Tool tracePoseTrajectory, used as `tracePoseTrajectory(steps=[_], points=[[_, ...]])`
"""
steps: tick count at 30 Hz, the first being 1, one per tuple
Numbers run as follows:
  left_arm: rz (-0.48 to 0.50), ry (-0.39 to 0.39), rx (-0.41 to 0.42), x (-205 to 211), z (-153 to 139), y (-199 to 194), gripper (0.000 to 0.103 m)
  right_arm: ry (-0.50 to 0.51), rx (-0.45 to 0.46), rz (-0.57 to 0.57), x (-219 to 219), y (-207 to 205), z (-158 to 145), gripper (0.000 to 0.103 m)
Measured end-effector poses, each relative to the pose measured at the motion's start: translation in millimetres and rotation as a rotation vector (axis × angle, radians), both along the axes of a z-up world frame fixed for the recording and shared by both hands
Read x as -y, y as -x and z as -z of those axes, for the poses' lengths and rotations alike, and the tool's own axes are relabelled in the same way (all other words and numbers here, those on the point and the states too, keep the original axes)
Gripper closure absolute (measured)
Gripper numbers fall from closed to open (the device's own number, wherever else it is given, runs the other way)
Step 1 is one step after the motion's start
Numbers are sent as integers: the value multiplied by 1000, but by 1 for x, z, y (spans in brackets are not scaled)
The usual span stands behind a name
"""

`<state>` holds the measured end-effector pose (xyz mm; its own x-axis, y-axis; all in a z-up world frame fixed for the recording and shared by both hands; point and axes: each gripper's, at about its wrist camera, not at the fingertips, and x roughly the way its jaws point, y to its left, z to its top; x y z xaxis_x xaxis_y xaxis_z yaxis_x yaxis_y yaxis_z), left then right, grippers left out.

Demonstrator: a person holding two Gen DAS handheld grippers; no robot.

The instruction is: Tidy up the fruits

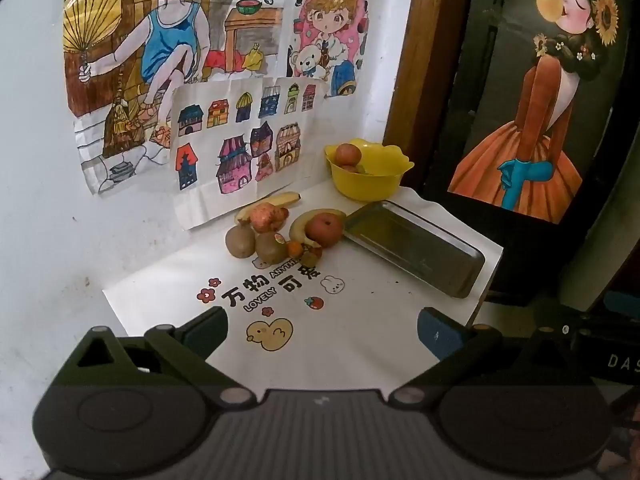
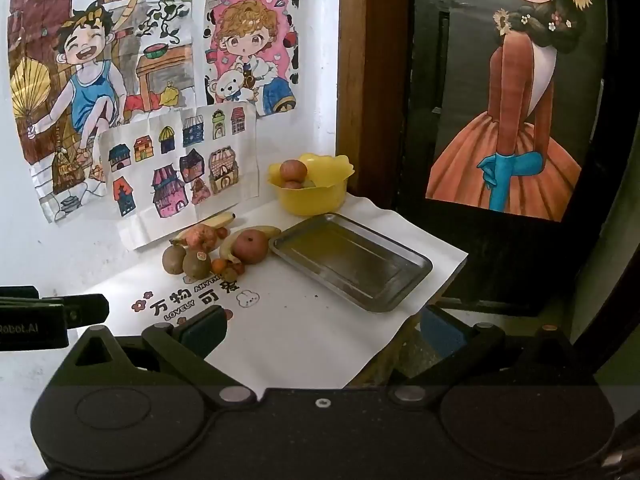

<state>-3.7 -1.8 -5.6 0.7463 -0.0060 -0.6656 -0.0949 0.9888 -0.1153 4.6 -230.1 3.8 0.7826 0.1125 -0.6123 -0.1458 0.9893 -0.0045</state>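
A few fruits lay in the bowl [image 1: 368, 176]; the pile [image 1: 280, 232] remained beside the bare tray [image 1: 416, 248]. Both grippers [image 1: 322, 330] [image 2: 320, 330] hung released, holding nothing.

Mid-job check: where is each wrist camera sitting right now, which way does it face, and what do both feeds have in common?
Left wrist: behind the open left gripper, above the table's near edge, facing the fruit pile and the wall; the right gripper's body juts in at right.
Right wrist: behind the open right gripper, further right over the cloth's corner, facing the metal tray; the left gripper's tip shows at left.
Shared: fruit pile, tray, yellow bowl holding fruit, wall drawings.
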Motion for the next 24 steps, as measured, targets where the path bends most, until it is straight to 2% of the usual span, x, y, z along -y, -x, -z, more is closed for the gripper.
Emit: tracePoseTrajectory(steps=[24], points=[[3,2,1,2,-7,8,0,-4,-1,0,3,4,-1,1]])
